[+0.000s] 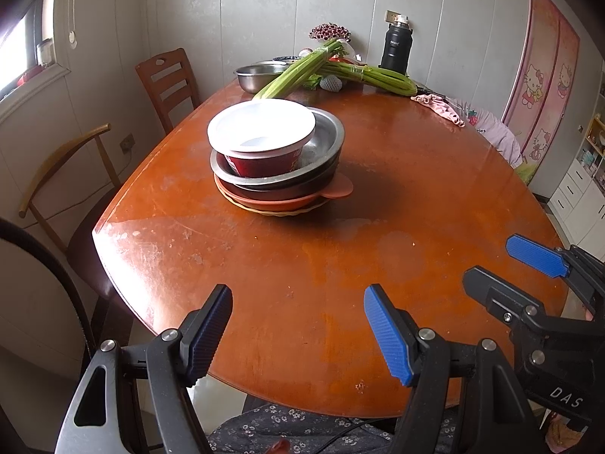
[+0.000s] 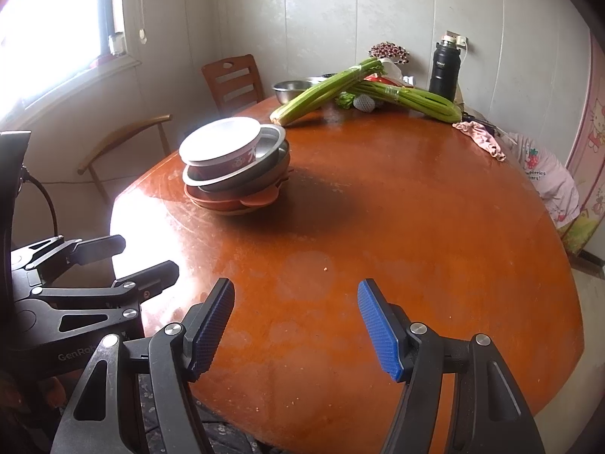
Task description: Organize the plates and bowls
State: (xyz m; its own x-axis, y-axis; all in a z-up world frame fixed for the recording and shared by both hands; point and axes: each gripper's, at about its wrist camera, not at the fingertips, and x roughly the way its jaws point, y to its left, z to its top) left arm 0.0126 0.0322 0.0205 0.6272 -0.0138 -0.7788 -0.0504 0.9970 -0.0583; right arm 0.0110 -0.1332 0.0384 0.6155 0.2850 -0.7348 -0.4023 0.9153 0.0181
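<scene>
Stack of bowls and plates waits mid-desk, both grippers empty at the near edge.

Left gripper [image 1: 298, 335] and right gripper [image 2: 297, 331] hover wide open, holding nothing, well apart from the stack [image 1: 278, 159], which sits toward the far left of the desk [image 1: 397, 227]. The white bowl [image 1: 261, 125] on top looks light and thin-walled, probably easy to crush, so its rim seems the best hold. The steel bowl [image 1: 325, 140] under it is likely stiff and slippery. The orange plate [image 1: 336, 191] offers a tab on its right. Bare desk lies near and right of the stack; celery [image 1: 302, 72] and another steel basin [image 1: 259, 75] crowd the far edge.
</scene>
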